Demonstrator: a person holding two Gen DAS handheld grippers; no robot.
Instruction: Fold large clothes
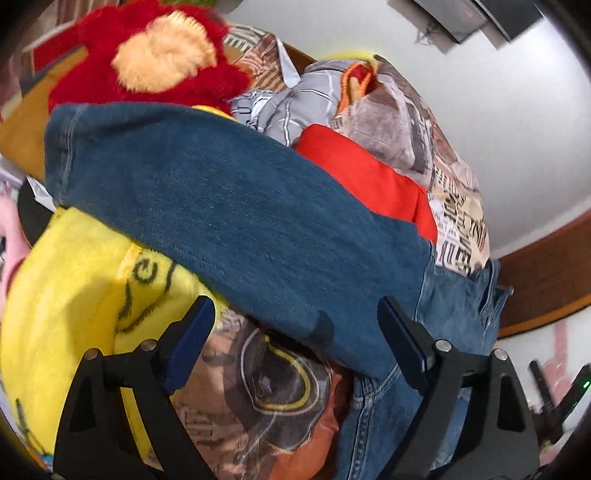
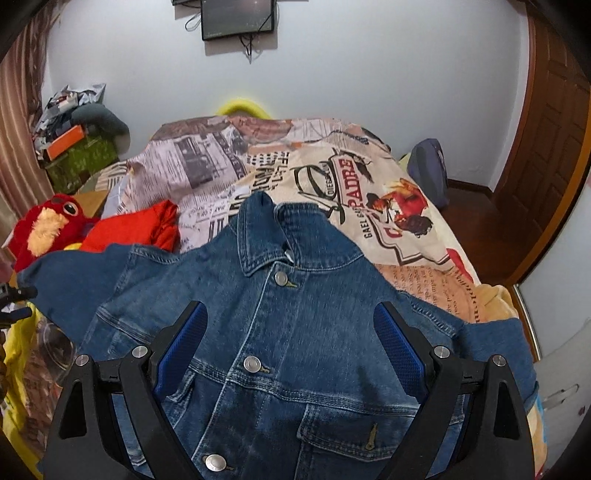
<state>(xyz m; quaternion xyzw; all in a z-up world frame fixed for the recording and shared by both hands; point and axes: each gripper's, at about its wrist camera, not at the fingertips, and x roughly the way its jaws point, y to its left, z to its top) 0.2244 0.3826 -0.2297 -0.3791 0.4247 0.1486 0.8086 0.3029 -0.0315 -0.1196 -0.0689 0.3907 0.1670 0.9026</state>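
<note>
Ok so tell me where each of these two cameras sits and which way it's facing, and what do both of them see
Left wrist: on the left gripper, angled down over the denim jacket sleeve; both fingers show, jaws open above the fabric.
Right wrist: on the right gripper, angled down across the jacket's buttoned front toward the wall and the screen; both fingers show, jaws open.
Shared: the jacket, red plush toy, red cloth, printed bedspread.

Both wrist views look steeply down, close over the denim jacket [image 2: 280,332] on the bed [image 2: 424,236].
</note>
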